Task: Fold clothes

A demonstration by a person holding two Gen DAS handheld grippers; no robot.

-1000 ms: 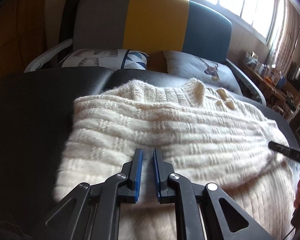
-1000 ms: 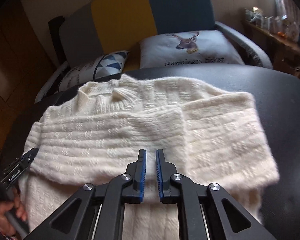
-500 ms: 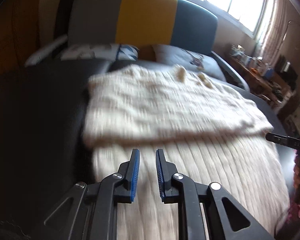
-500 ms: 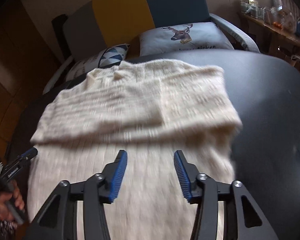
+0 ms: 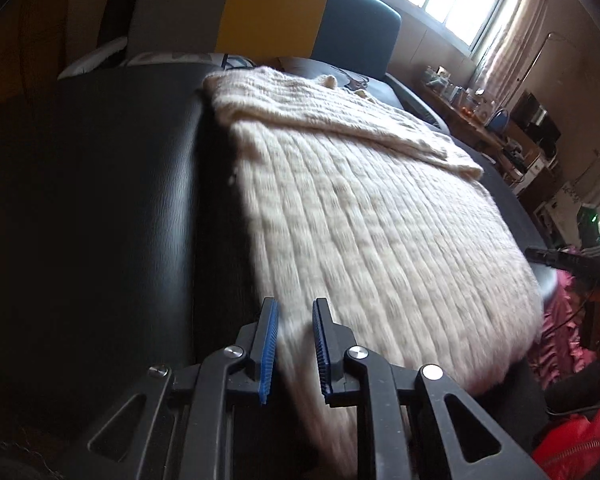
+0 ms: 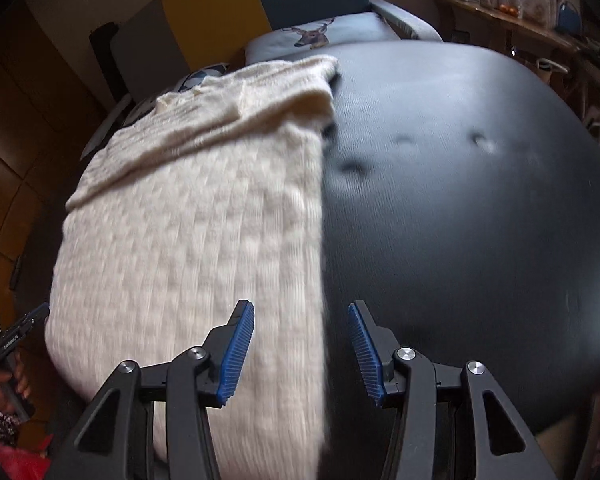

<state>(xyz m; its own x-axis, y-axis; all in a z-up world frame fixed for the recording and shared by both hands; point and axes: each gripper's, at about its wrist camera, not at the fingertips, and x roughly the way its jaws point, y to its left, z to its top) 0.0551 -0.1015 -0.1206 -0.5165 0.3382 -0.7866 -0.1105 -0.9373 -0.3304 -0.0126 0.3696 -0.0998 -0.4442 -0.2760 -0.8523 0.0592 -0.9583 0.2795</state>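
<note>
Left wrist view: left gripper (image 5: 294, 344) sits low at the near-left corner of the sweater (image 5: 364, 216), pointing fwd along its left edge. Fingers are a narrow gap apart, blue pads (image 5: 269, 350) facing each other, w/ the sweater's corner edge running between them; can't tell if they touch the knit. The cream sweater lies flat ahead and to the right of the gripper on a black padded surface (image 5: 100, 208), its far part folded over into a thicker band. Bare black padding is just left of the fingers. The right gripper's tip (image 5: 560, 258) shows far right, past the sweater's right edge. A grey, yellow and blue sofa (image 5: 276, 16) stands beyond.

Right wrist view: right gripper (image 6: 302, 346) is wide open, holding nothing, pointing fwd over the sweater's (image 6: 188, 232) near-right edge. Left finger is over the knit, right finger over bare black surface (image 6: 460, 200), edge running between them. Left gripper (image 6: 20, 332) shows at far left, a hand (image 6: 4, 386) gripping its handle. A deer-print pillow (image 6: 320, 34) lies far ahead.
</note>
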